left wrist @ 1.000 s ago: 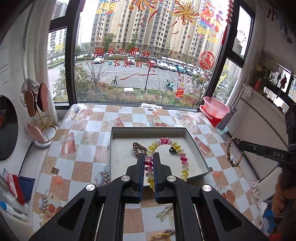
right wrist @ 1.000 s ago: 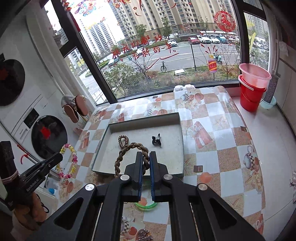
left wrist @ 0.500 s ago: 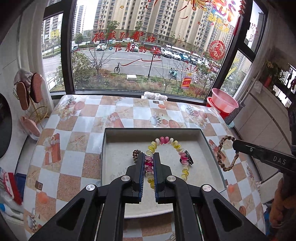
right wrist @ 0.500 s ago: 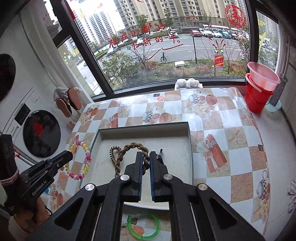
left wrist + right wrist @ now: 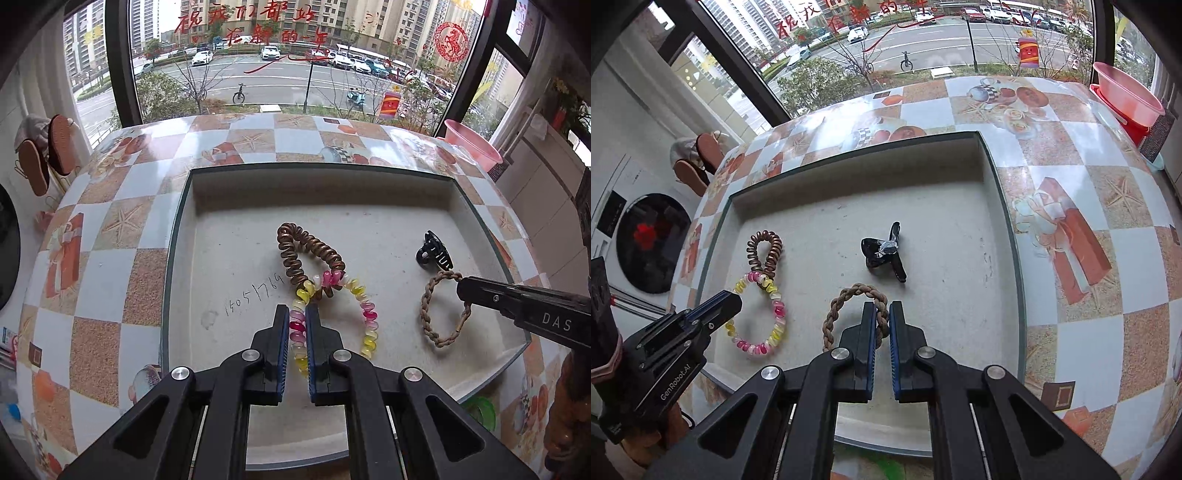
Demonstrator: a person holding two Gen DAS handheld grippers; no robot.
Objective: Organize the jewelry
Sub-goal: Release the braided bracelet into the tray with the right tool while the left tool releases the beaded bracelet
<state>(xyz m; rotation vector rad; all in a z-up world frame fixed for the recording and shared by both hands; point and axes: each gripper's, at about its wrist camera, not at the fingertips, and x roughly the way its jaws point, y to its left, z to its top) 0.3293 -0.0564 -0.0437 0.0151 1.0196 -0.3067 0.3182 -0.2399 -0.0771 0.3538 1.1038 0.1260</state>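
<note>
A grey tray (image 5: 258, 184) lies on the checked table, also in the right wrist view (image 5: 960, 177). My left gripper (image 5: 297, 314) is shut on a pink-and-yellow coil bracelet (image 5: 369, 317), low over the tray floor; the bracelet also shows in the right wrist view (image 5: 777, 317). My right gripper (image 5: 882, 314) is shut on a braided brown rope bracelet (image 5: 846, 299), down at the tray floor; the left wrist view shows this bracelet (image 5: 428, 314) too. A brown coil hair tie (image 5: 295, 254) and a black hair claw (image 5: 434, 254) lie in the tray.
A green bangle (image 5: 480, 410) lies on the table outside the tray's near right edge. A pink basin (image 5: 1126, 96) stands at the far right past the table edge. Slippers hang on a rack (image 5: 40, 158) to the left. A window runs behind the table.
Both grippers have moved forward and down over the tray, each carrying its bracelet. The bracelets now hang at or near the tray floor beside the brown coil and black claw.
</note>
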